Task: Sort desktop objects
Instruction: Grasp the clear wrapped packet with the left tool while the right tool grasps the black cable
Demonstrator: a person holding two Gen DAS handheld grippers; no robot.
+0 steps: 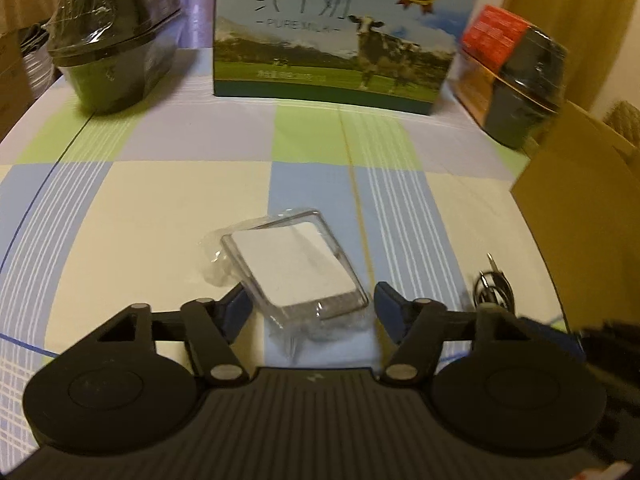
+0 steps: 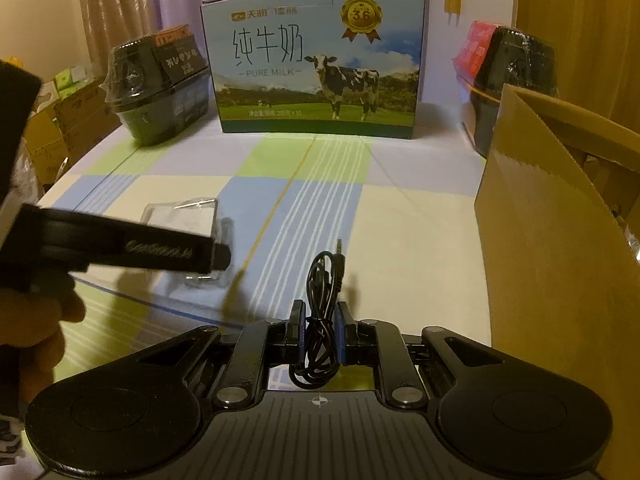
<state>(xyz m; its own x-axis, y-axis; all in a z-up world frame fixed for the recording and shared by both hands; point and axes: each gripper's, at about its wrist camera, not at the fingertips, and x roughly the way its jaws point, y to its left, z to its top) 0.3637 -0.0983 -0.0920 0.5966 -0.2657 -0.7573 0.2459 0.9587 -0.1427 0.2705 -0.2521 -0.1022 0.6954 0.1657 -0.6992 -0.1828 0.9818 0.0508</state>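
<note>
Behind checked cloth [image 2: 304,208]: milk carton [image 2: 316,68] reads "PURE MILK", "3.6".

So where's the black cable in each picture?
Left wrist view: the cable is at the right edge, lying beside the open left tool.
Right wrist view: low in the centre, pinched in the right tool.
Shared landmark: the milk box at the back.

Both wrist views low, facing milk carton [image 1: 340,36]
</note>
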